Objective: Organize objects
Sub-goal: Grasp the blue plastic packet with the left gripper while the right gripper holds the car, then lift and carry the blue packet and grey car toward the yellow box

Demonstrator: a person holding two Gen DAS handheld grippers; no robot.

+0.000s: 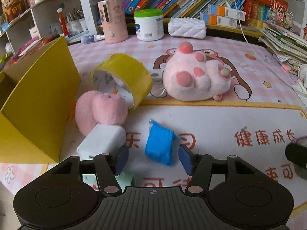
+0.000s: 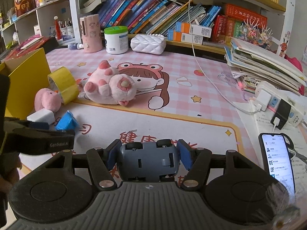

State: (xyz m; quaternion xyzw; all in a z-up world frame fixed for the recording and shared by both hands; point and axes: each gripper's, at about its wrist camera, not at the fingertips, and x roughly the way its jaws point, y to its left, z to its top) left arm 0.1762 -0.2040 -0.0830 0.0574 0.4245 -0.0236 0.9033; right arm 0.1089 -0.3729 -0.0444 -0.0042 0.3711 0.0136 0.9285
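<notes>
Landmark: the yellow box (image 1: 36,95), open-topped, standing at the far left of the desk mat (image 1: 220,118); judged to be the bin for the loose items, which would explain why they cluster beside it. Just right of the box lies the small pink plush chick (image 1: 99,111), with the yellow tape roll (image 1: 122,76) tipped on edge behind it and touching it. The white charger block (image 1: 103,141) rests against the chick's near side, still close to the box. Next along, further right of the box, your left gripper (image 1: 151,158) is spread wide, its blue pads flanking the blue packet (image 1: 160,143); the right pad looks to touch the packet's edge, the left pad is clear of it, so nothing is pinched yet. Judgement: you are lined up to close on the packet's short sides, and it looks soft, so expect it to squash. The large pink plush (image 1: 193,74) lies on its back, well right of the box and behind the packet. Farthest from the box, your right gripper (image 2: 148,156) straddles the upside-down grey toy car (image 2: 148,161), wheels up; the left pad sits against the body, the right pad shows a narrow gap, so I cannot tell whether it is gripped. Straddling the flanks keeps the pads off the wheels.
</notes>
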